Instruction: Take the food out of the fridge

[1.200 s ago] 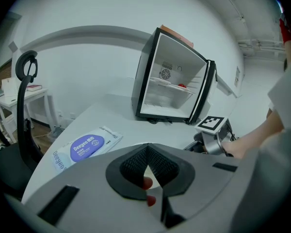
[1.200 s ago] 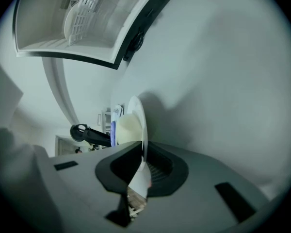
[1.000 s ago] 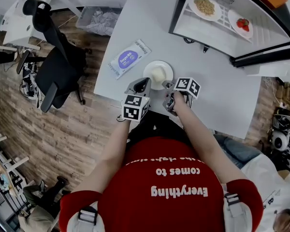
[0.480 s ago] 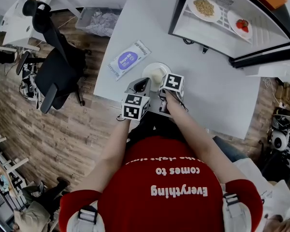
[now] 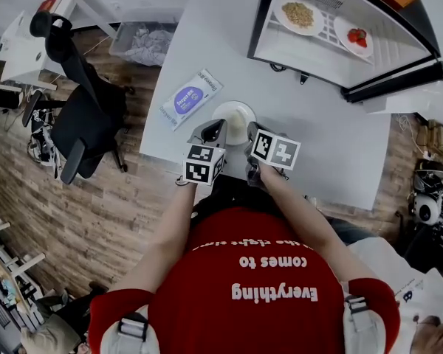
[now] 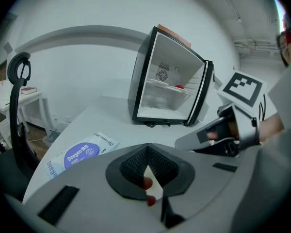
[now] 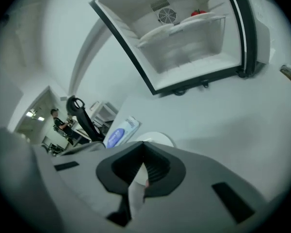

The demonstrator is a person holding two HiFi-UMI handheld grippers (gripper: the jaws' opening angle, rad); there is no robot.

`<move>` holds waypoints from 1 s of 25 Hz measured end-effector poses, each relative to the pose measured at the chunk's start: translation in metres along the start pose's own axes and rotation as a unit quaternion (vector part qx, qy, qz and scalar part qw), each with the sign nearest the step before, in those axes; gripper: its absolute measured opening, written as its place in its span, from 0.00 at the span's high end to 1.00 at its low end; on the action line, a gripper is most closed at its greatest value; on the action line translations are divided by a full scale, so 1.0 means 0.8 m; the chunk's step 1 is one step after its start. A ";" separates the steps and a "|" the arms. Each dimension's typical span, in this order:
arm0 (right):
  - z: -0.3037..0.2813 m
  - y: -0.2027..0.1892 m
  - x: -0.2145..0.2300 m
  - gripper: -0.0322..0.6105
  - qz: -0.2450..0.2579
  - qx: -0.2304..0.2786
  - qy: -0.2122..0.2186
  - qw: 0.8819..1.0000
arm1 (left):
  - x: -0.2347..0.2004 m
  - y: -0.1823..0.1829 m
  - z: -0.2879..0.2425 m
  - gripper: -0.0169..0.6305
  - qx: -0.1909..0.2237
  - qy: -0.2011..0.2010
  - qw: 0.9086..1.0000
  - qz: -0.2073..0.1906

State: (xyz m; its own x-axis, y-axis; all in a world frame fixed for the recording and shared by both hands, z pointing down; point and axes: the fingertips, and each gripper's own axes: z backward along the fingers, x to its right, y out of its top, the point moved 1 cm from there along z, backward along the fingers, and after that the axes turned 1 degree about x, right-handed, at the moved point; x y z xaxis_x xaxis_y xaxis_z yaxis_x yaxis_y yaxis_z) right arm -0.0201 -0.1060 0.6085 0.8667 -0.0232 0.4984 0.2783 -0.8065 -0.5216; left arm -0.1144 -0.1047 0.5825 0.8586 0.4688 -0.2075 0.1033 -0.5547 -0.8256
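Pulled back from the plate (image 5: 232, 116), the right gripper (image 5: 252, 134), whose jaws have just been closing, now holds them together on nothing; the left gripper (image 5: 216, 127) is likewise closed and empty. Grain (image 5: 298, 13) and strawberries (image 5: 356, 35) wait on the fridge (image 5: 317, 54) shelf, well apart from both. Reaching in with jaws together would likely shove the food back; a pinch at a rim could tip and spill it. Both grippers sit side by side at the surface's (image 5: 332, 139) near edge, angled down, forearms tucked in.

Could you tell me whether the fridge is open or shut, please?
Open: the fridge has its door swung aside, and the strawberry plate inside shows.
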 end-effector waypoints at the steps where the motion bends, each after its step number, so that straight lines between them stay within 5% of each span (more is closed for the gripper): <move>1: 0.007 0.008 -0.010 0.93 0.010 0.020 0.020 1.000 | 0.002 0.004 0.001 0.98 0.003 -0.002 1.000 -0.002; 5: 0.037 0.035 -0.048 0.93 0.104 0.092 0.066 0.988 | 0.010 0.021 0.008 0.98 0.016 -0.009 1.000 -0.002; 11: 0.074 0.045 -0.088 0.93 0.234 0.170 0.069 0.955 | 0.038 0.055 0.022 0.98 0.047 -0.024 0.999 -0.015; 25: 0.095 0.069 -0.083 0.93 0.234 0.206 0.056 0.949 | 0.073 0.091 0.008 0.98 0.070 -0.055 0.995 -0.045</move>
State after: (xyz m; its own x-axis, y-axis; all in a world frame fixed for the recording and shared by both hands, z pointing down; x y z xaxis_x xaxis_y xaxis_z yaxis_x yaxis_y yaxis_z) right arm -0.0309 -0.1043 0.4939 0.8924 -0.4025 0.2040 0.0322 -0.3943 -0.9184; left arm -0.0598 -0.1131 0.5066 0.7881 0.5891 -0.1785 0.1006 -0.4094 -0.9068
